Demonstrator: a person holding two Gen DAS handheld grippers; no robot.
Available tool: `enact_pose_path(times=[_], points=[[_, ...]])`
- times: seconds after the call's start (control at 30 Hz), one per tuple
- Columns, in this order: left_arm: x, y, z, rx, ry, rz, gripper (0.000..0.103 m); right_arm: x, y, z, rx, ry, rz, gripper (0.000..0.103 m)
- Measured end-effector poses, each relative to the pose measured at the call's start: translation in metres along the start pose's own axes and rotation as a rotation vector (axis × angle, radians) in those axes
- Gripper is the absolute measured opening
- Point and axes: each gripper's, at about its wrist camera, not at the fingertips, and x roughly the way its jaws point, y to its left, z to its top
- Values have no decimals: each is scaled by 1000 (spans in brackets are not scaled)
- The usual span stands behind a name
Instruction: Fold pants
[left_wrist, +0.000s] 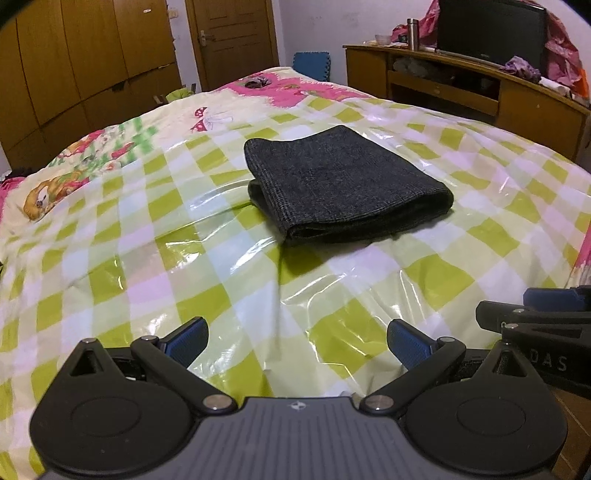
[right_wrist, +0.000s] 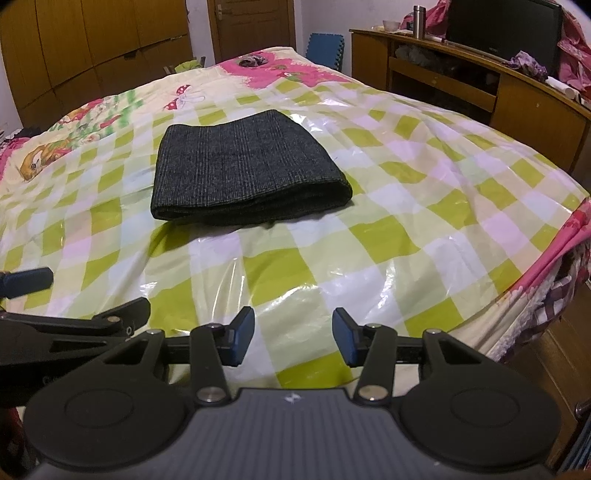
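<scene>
Dark grey, finely checked woven pants (left_wrist: 343, 184) are lying folded into a thick rectangular bundle on the glossy green-and-white checked plastic sheet (left_wrist: 221, 280) covering the bed, well ahead of both claws and touching neither. Seemingly nearer, the left gripper (left_wrist: 297, 341) is hanging with jaws spread wide and empty, while the right gripper (right_wrist: 293, 338) is standing about half open, also empty. The bundle's long axis is running across the view, rounded fold edge facing the claws, slightly right of the left one and left of the right one.
</scene>
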Motion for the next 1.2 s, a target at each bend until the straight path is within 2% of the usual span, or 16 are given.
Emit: enact_pose_path(times=[0.17, 0.33, 0.8, 1.2], points=[[0, -3, -1, 19, -9, 43, 103, 1, 1, -1, 2, 5, 5, 48], [2, 0, -2, 6, 4, 52, 103, -1, 1, -1, 3, 2, 13, 52], [8, -2, -4, -9, 37, 37, 103, -2, 2, -5, 2, 8, 14, 54], [8, -1, -4, -17, 39, 55, 103, -1, 4, -4, -10, 13, 16, 54]])
